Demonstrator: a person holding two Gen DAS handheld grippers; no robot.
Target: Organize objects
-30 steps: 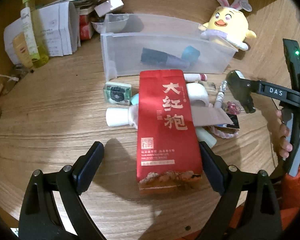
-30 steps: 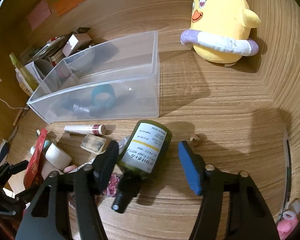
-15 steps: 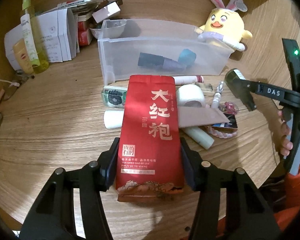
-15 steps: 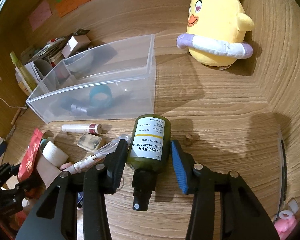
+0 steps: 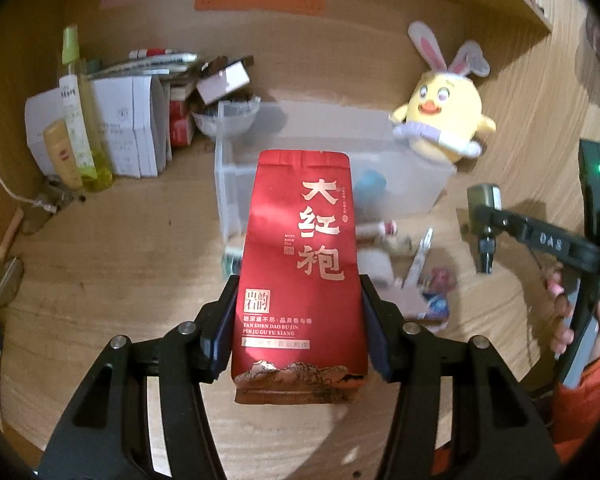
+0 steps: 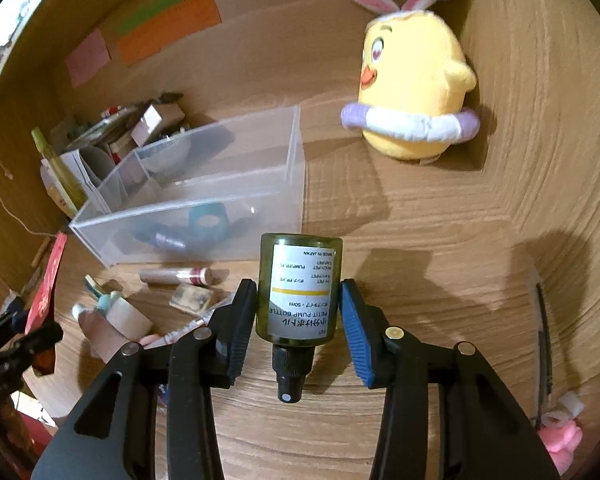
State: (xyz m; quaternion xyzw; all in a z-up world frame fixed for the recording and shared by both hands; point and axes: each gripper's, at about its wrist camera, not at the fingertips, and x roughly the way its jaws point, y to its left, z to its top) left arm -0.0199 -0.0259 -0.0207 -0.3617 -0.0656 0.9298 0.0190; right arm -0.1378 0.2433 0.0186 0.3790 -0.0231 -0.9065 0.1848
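- I am clamping the left gripper [image 5: 298, 330] on the red foil tea pouch [image 5: 300, 272]; its jaws, wide a second ago, are now pressing both sides, and the pouch is clear of the wooden desk [image 5: 112, 280].
- I am pinching the small green pump bottle [image 6: 298, 286] in the right gripper [image 6: 300, 320], nozzle toward me, also raised off the desk.
- Small clutter is lying beyond, before the clear plastic organiser bin [image 6: 204, 204].
- Both pieces look ready for carrying to that bin.
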